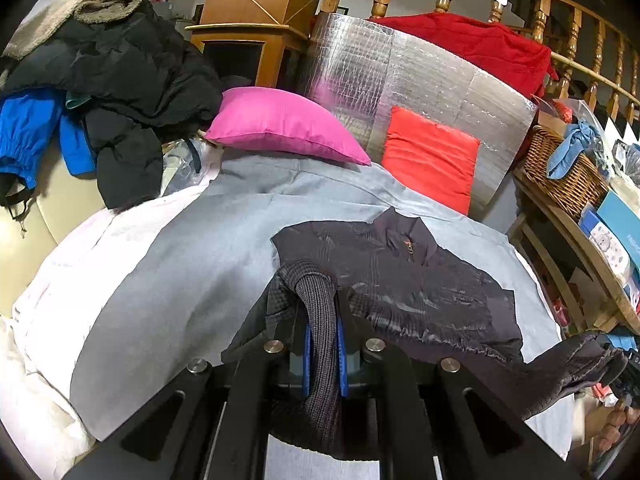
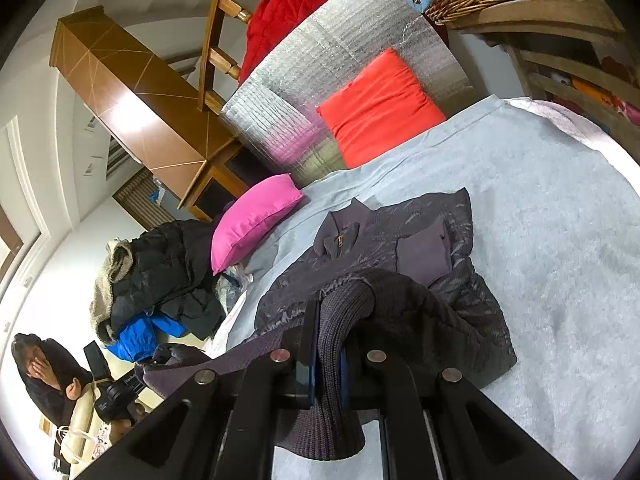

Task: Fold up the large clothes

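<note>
Knit cuffs (image 1: 320,320) of dark jacket (image 1: 420,280) pinched in both closed jaws

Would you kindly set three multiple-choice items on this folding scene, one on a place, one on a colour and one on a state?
1. Where does the dark jacket lie?
A. on the grey sheet
B. in the wicker basket
C. over the railing

2. What colour is the pillow beside the pile of coats?
A. green
B. pink
C. white

3. How is the left gripper?
A. wide open, empty
B. shut on a knit cuff
C. out of view

Answers: 1 A, the jacket is spread over the sheet; 2 B, the pillow is bright pink; 3 B, ribbed fabric is pinched between its fingers.
</note>
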